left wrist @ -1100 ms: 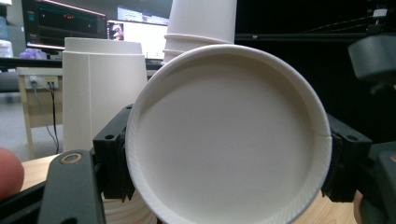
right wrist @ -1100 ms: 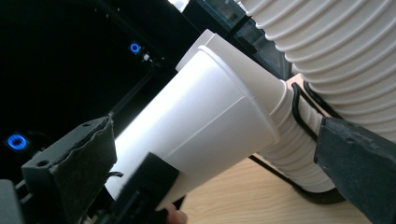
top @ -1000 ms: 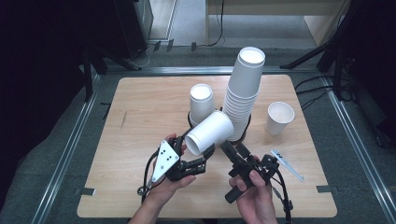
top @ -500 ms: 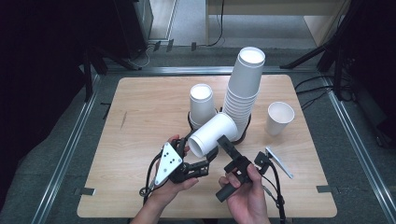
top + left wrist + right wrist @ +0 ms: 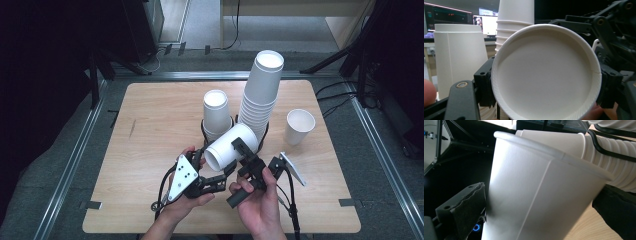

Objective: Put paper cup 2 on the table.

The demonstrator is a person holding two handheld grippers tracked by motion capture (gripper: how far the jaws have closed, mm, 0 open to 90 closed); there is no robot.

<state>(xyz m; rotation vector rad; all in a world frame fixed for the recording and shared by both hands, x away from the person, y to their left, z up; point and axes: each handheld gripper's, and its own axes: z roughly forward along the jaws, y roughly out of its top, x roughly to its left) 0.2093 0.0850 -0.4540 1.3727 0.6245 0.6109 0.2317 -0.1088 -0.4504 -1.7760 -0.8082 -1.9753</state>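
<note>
While the wooden table (image 5: 150, 120) stands amid dark floor, both hand-held grippers clamp the white cup (image 5: 231, 147).

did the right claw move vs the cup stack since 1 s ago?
Yes. The right claw has shifted left, toward the tall cup stack, onto the tilted cup.

Black left gripper (image 5: 226, 170) carries a grey, screw-dotted three-cornered plate.

Plain white paper cup (image 5: 231, 147) held sideways, white ribbed stack of cups (image 5: 260, 97), white single cup (image 5: 299, 126), black claws (image 5: 220, 176) with a grey plate, pale wood-grain tabletop (image 5: 150, 125), dark grey floor (image 5: 55, 165).
</note>
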